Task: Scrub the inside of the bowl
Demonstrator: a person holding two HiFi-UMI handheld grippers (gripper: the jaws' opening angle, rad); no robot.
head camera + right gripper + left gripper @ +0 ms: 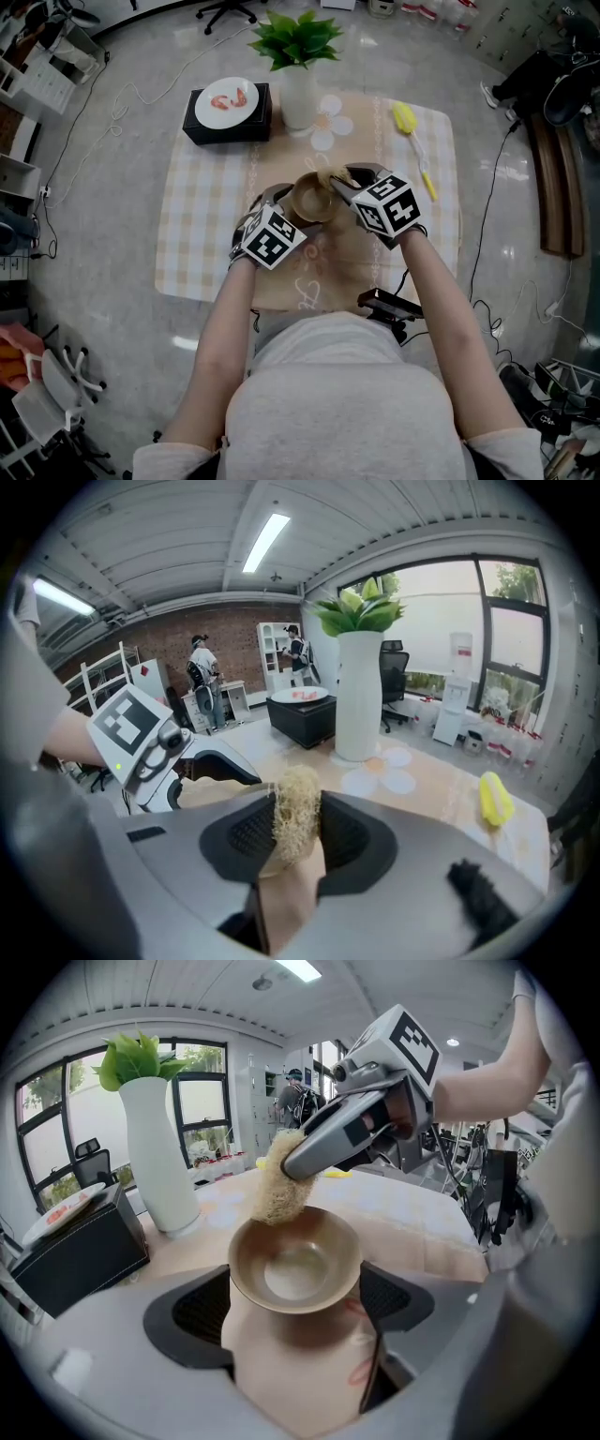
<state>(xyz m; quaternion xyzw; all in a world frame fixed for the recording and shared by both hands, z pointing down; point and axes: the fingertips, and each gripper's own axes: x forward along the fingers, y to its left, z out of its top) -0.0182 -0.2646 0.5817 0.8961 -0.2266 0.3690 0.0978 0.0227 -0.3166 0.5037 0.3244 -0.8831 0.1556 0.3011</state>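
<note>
Two grippers meet at centre of the head view, over a checked cloth point(202, 206). Left gripper point(295, 1286) has jaws spread wide and clamped on both sides of a brown bowl point(292, 1241), which is held centre frame in the left gripper view, opening facing the camera. Right gripper point(295, 829) jaws are nearly closed, pinching a straw-coloured loofah scrubber point(279, 1190), whose tip sits at the bowl's upper-left rim. White vase point(299, 94) with green plant sits at top centre, black box point(228, 127) carrying a plate point(228, 98) at upper left, yellow brush point(405, 118) at upper right.

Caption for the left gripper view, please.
Left gripper grips a brown bowl; right gripper holds a fibrous scrubber at its rim.
</note>
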